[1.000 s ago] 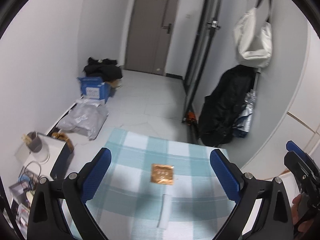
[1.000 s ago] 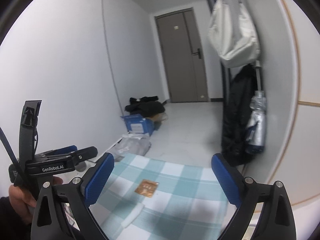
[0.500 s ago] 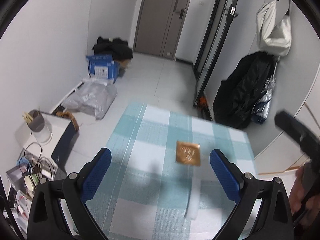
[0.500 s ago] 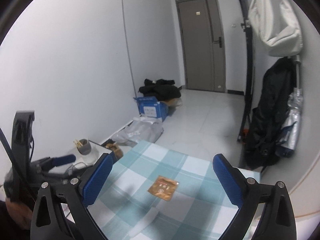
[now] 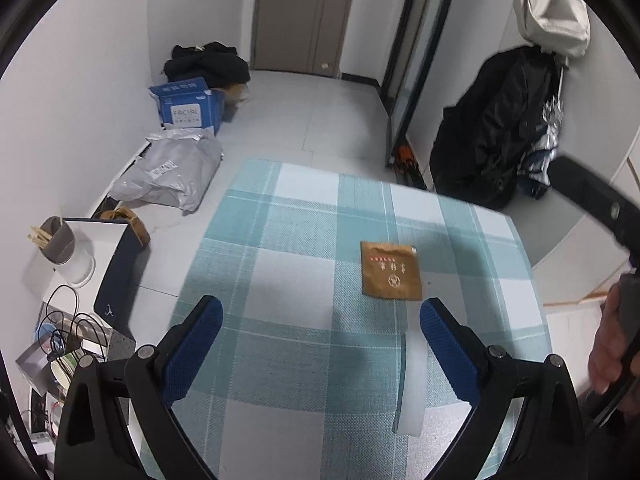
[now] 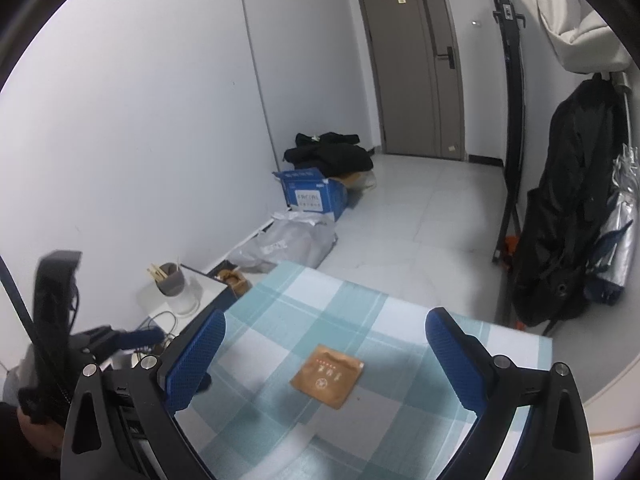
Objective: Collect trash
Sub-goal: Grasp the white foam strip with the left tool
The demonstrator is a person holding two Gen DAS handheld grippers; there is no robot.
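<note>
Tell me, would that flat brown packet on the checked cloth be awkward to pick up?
Probably. The brown packet lies flat against the tablecloth, leaving little edge to pinch. It looks thin and light, so it would likely slide if nudged. Its slightly creased edge suggests it bends rather than staying stiff.

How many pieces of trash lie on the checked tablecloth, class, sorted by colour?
Brown: 1, the flat brown paper packet.
White: 1, the long white plastic wrapper, lying lengthwise just nearer the left-hand camera than the packet.
Total: 2, both on the teal-and-white checked tablecloth.
</note>
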